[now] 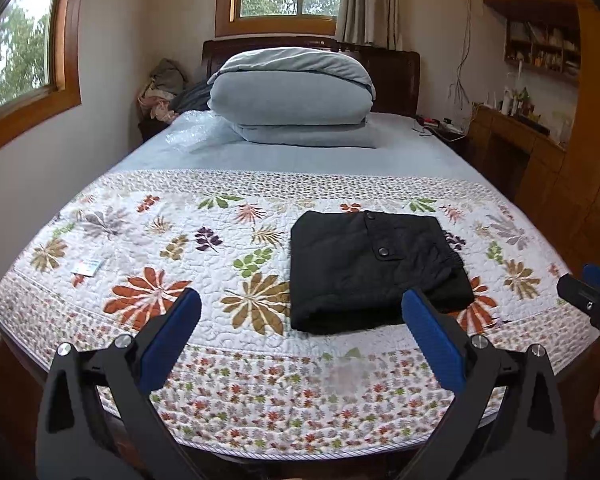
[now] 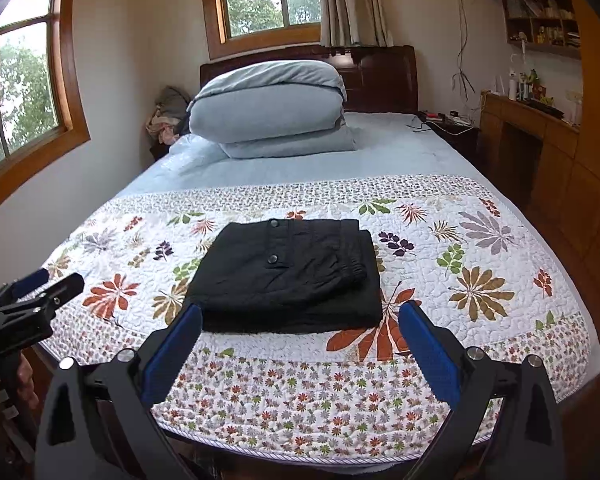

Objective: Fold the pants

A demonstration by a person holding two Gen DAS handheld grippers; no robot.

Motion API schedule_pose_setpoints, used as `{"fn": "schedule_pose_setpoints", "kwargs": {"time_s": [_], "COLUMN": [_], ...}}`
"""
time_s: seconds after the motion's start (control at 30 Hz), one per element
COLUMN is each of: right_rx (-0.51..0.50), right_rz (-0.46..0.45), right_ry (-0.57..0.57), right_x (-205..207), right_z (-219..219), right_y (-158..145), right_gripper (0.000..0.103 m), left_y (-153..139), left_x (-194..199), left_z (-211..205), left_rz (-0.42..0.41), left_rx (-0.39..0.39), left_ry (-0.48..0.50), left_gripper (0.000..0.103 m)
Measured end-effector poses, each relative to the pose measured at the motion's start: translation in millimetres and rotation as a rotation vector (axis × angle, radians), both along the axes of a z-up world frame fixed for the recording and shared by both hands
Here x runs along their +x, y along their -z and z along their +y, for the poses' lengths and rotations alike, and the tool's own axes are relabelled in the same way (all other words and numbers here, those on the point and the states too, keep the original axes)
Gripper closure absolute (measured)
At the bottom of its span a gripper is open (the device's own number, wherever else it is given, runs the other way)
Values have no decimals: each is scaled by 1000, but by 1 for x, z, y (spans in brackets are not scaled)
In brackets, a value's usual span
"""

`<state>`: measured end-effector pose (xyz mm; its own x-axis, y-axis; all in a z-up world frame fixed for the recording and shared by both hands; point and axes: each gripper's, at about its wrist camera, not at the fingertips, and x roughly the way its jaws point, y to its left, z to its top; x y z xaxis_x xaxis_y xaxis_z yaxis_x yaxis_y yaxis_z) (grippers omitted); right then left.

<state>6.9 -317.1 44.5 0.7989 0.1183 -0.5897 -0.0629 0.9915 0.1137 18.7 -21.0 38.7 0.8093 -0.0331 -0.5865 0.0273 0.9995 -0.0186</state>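
Two hand-held grippers are in our grasp above the foot of the bed: the left hand-held gripper (image 1: 300,322) and the right hand-held gripper (image 2: 300,326) both have their blue fingers spread wide apart, clamping nothing. The black pants (image 2: 288,276) lie folded into a compact rectangle on the floral quilt (image 2: 460,280), clear of both. A folded grey duvet (image 2: 268,108) sits at the headboard.

Pants (image 2: 288,276): black, dark round buttons
Quilt (image 2: 440,248): white, leaf print in rust, olive, green, purple
Sheet (image 2: 400,152): pale blue
Folded duvet (image 2: 268,108): pale blue
Finger pads (image 2: 428,352): blue, on black gripper frames
Headboard (image 2: 380,76): dark brown
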Motion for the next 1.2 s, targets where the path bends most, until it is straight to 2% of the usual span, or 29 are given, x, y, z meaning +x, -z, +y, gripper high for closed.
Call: {"fn": "schedule_pose_setpoints", "kwargs": {"time_s": [0.17,0.7,0.83,1.0,1.2], "right_rx": [-23,-54,-66,-63,-57], "right_rz": [2,3,2,-7,-4], "right_ry": [17,5,5,11,14], "right_x": [2,0,-1,-2,-1], "right_z": [0,6,6,2,-2], "right_y": [1,1,1,-3,-3], "right_gripper": [3,3,3,3,3], "left_y": [2,5,5,3,3], "left_x": [-1,0,-3,-5,-3], "left_z": [-4,-6,-14,-15,-10], "left_rz": [-6,14,12,-6,-4], "left_rx": [18,-30,-8,22,-3], "left_ry": [20,57,79,68,54], "left_gripper": [3,3,3,3,3]}}
